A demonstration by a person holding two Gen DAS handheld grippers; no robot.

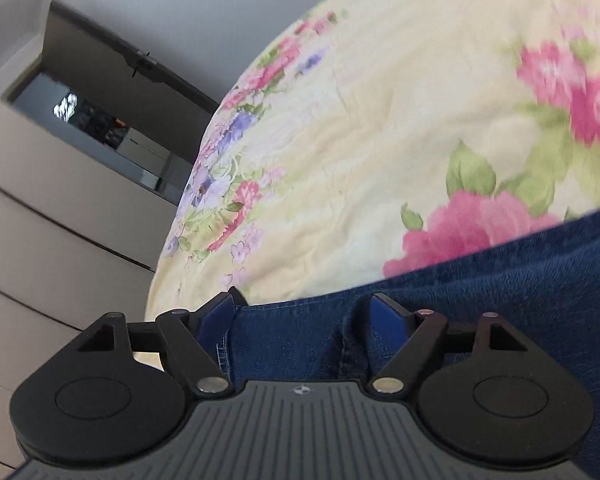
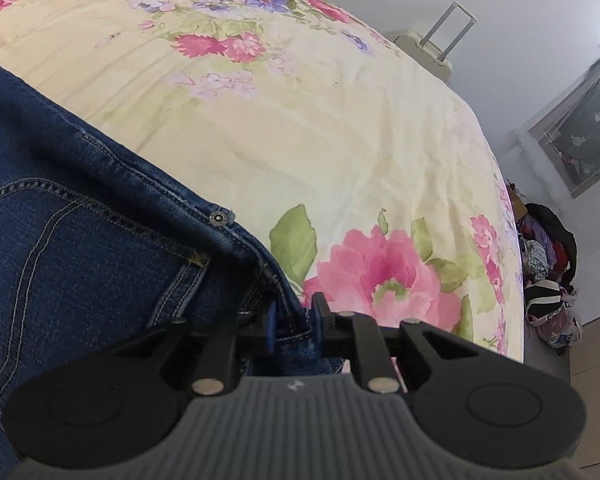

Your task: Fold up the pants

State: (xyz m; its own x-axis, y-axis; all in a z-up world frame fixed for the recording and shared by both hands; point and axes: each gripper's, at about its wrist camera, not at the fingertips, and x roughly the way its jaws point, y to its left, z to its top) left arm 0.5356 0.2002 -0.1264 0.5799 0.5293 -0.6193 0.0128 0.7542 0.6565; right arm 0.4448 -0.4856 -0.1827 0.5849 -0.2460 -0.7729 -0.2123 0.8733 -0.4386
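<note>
Dark blue jeans lie on a bed with a pale yellow floral sheet (image 1: 380,128). In the left wrist view the jeans (image 1: 500,300) fill the lower right, and my left gripper (image 1: 304,312) stands open with the hem end of a leg between its blue pads. In the right wrist view the jeans (image 2: 80,240) show a back pocket and the waistband with a rivet. My right gripper (image 2: 294,320) is nearly closed on the waistband corner, denim pinched between its pads.
The sheet (image 2: 340,128) stretches beyond the jeans. White drawers (image 1: 60,208) and a dark mirror stand left of the bed. A suitcase (image 2: 432,48) is behind the bed, and a pile of clothes (image 2: 548,264) lies on the floor at right.
</note>
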